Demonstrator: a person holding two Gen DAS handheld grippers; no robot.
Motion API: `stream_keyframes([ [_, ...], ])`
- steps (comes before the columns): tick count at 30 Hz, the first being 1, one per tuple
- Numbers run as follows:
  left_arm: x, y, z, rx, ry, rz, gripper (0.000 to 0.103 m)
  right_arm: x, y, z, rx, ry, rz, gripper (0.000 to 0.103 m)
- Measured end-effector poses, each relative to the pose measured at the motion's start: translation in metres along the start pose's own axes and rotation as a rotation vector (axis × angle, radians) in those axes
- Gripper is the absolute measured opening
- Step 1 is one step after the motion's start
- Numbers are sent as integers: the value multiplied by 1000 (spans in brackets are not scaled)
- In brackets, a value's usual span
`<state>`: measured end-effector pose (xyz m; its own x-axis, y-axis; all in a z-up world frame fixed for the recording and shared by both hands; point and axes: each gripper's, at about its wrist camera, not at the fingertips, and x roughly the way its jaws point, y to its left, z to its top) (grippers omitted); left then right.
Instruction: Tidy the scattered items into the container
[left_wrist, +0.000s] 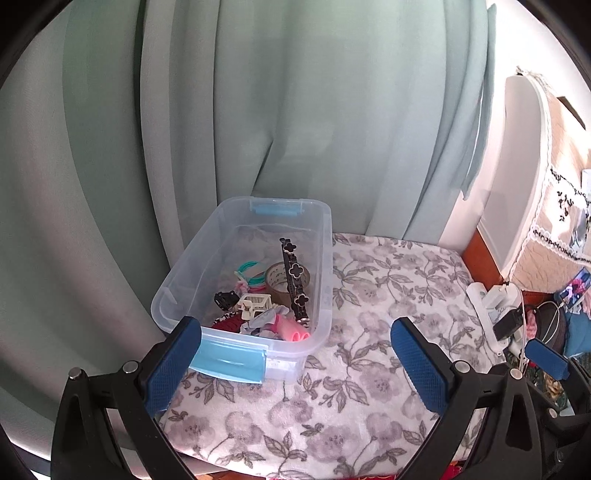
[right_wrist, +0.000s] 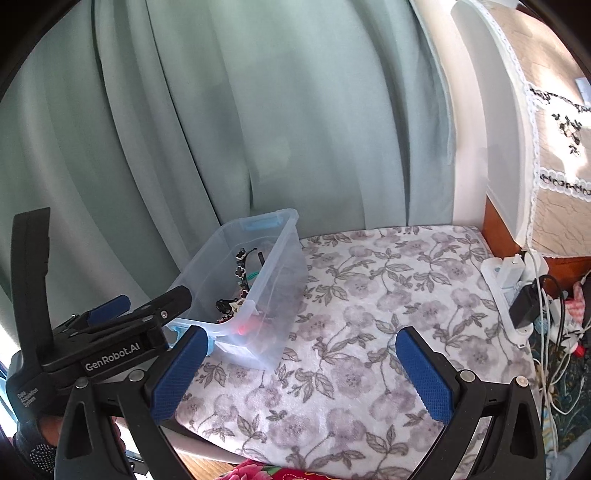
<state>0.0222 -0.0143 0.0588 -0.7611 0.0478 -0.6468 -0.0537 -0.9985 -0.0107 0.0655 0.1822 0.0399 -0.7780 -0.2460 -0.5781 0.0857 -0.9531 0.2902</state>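
Container holds tape roll, clover strap, hair ties; both hand-held grippers gape empty.

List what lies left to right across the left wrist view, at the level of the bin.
Green curtain → clear plastic bin → bare floral blanket → white power strip → the right claw's blue pad.

Clear container with blue latches, grey floral blanket, green curtain
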Motion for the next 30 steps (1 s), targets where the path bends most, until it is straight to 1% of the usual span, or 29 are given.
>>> stream_keyframes([
  [11,-4,-13,-6,34,13,-52,102,-9,-20,-6,32,26,-22,103],
  [14,-5,-12,-6,44,3,-41,102,-10,-22,-7,33,31,-30,103],
  [19,-9,-9,-7,45,-26,11,102,-12,-24,-7,37,25,-37,103],
  [30,-8,5,-13,8,-22,-6,102,-4,-19,-15,29,53,-54,103],
])
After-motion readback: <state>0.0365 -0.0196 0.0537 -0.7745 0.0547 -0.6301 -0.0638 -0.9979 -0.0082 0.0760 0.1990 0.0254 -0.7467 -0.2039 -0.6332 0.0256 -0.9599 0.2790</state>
